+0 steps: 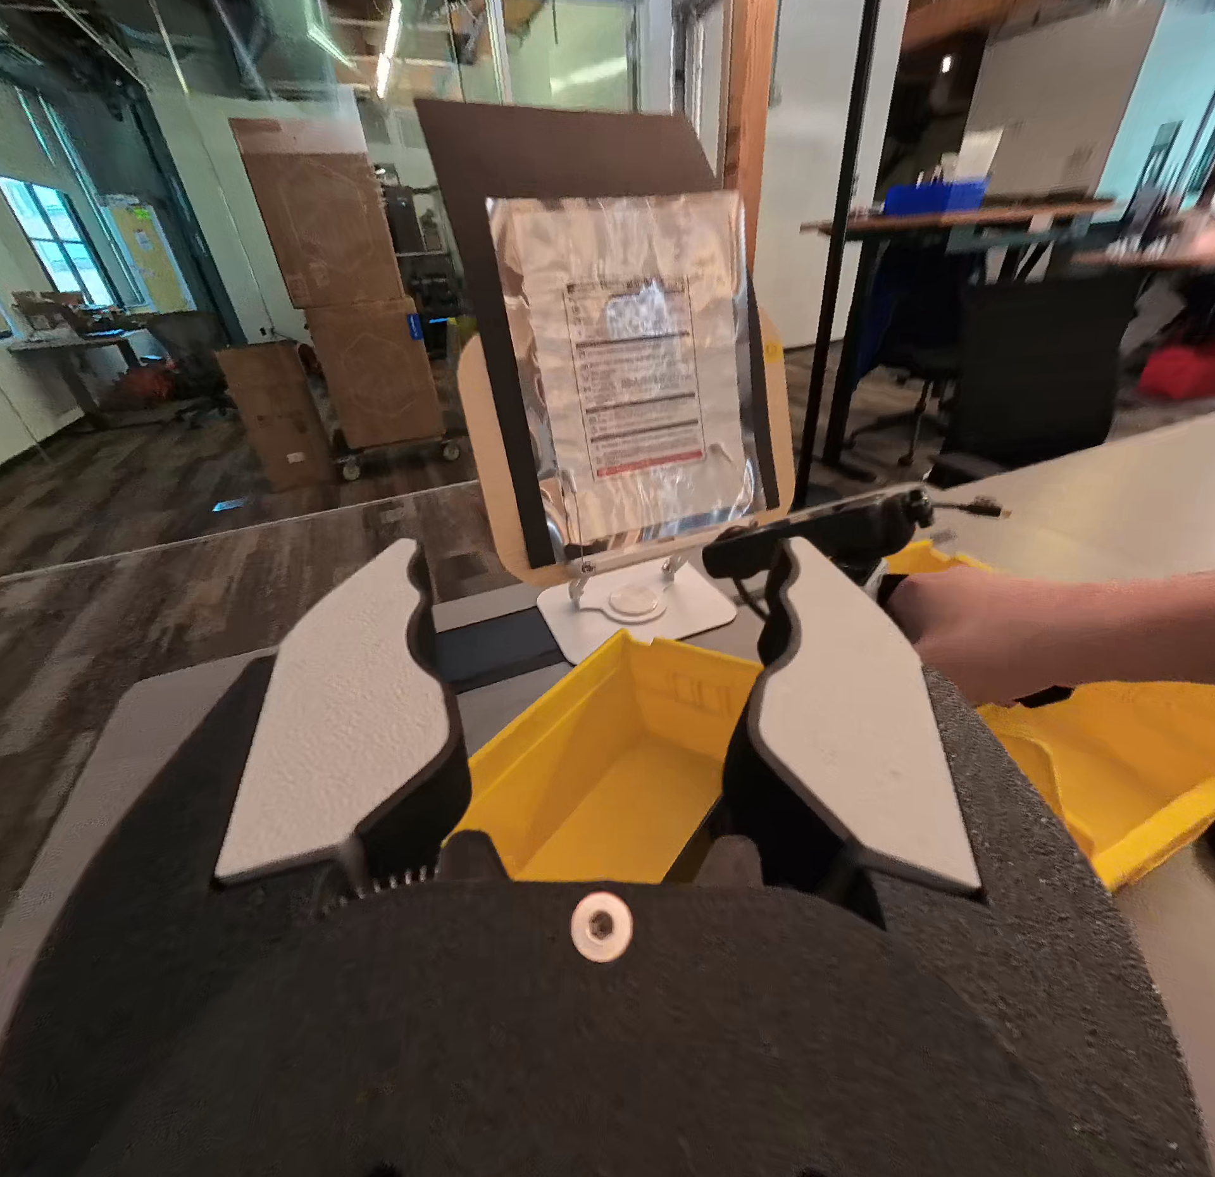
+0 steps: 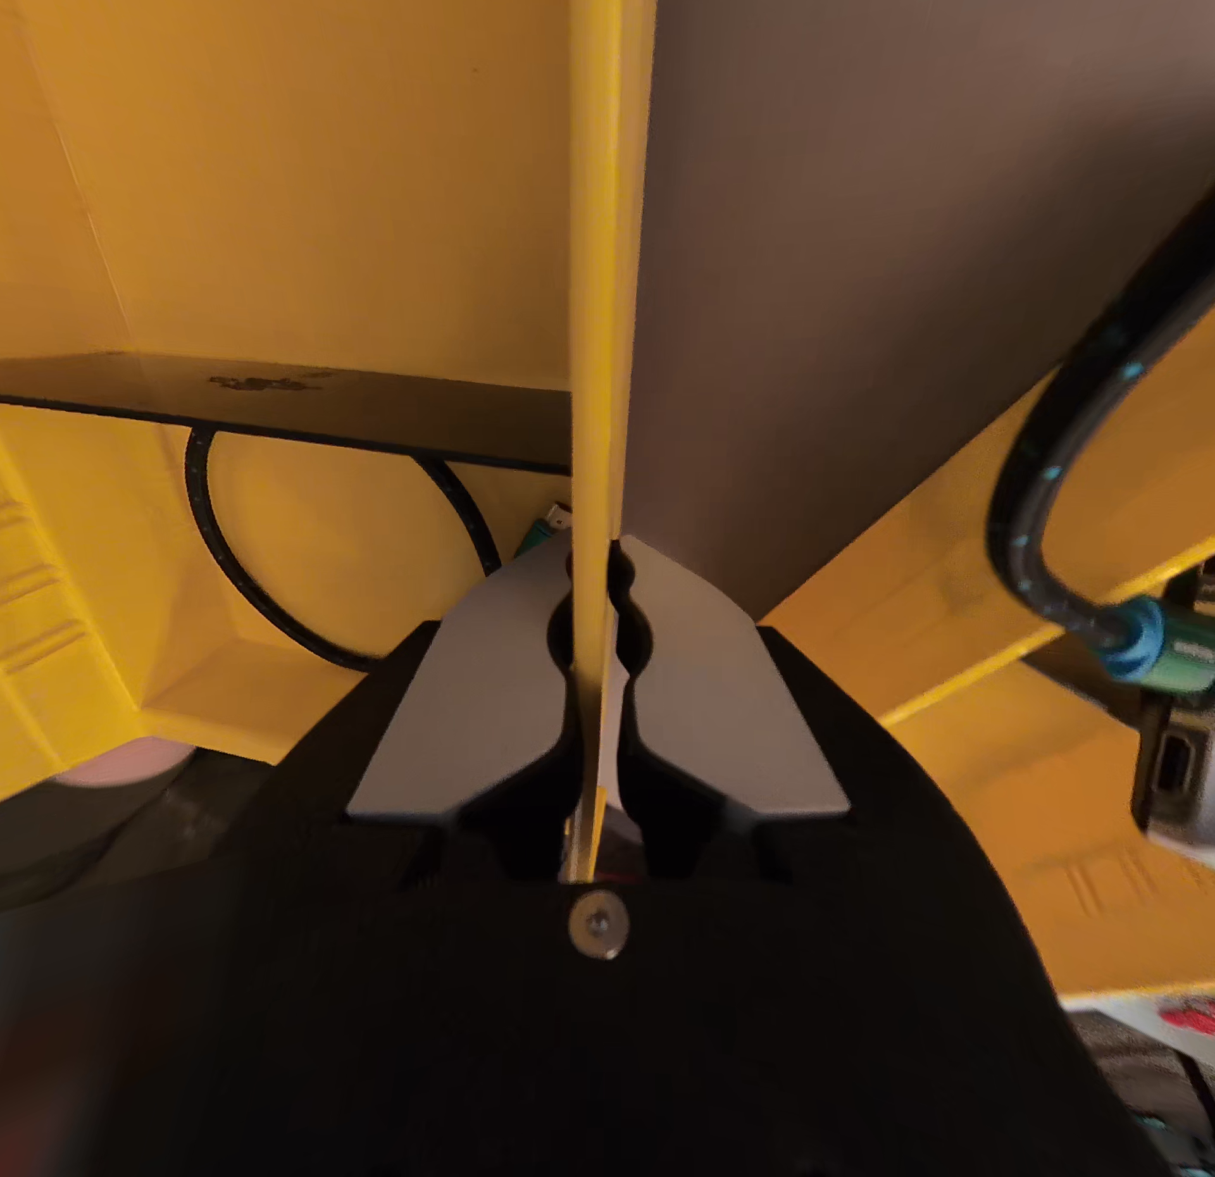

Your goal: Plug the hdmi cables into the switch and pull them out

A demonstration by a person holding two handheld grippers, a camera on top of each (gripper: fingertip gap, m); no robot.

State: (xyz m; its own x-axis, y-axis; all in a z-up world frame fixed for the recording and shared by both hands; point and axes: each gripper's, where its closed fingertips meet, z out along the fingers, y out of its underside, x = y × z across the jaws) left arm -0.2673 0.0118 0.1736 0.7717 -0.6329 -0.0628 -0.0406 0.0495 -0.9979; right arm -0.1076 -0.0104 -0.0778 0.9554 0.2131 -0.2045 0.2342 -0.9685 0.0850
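Observation:
In the right wrist view my right gripper is shut on the thin upright wall of a yellow bin. Inside that bin lie a looped black cable, a green plug and a flat black plate. At the right edge a dark switch box shows an empty port; a green plug on a black braided cable sits in it. My left gripper is open and empty above a yellow bin.
A framed sheet on a white stand stands just behind the bins. A hand holds the other gripper's black body over a second yellow bin. Grey tabletop stretches right. Cardboard boxes and desks are far off. My hands' fingertips stand some 30 centimeters from each other. My right gripper is the nearer one to the green plug: about 12 centimeters, against 35 centimeters.

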